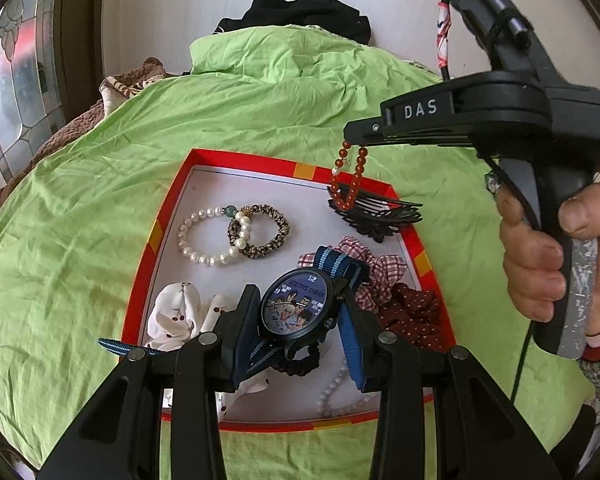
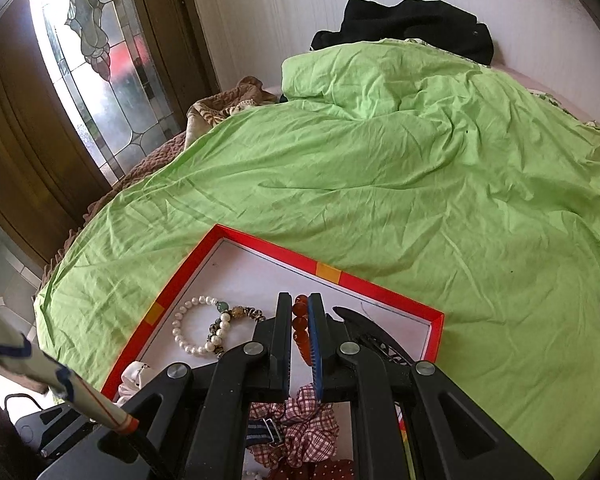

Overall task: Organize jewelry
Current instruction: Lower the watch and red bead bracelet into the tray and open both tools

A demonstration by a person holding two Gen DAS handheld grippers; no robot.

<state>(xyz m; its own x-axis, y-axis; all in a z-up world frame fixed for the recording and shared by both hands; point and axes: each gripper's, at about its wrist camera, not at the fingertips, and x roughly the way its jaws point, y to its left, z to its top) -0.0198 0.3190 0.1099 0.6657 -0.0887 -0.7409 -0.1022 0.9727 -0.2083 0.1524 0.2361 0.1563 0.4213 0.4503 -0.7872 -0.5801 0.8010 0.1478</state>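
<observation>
Where claw (image 1: 300,320) grips watch (image 1: 296,306): "DETECTIVE CONAN"

Cartoon-dial watch (image 1: 296,307) and dangling amber bracelet (image 1: 350,176), seemingly above tray (image 1: 236,159).

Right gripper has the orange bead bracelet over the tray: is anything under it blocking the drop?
Yes. The orange bead bracelet hangs from the right gripper directly over the black hair claw at the red tray's far right corner. Bare tray floor lies left of it.
</observation>
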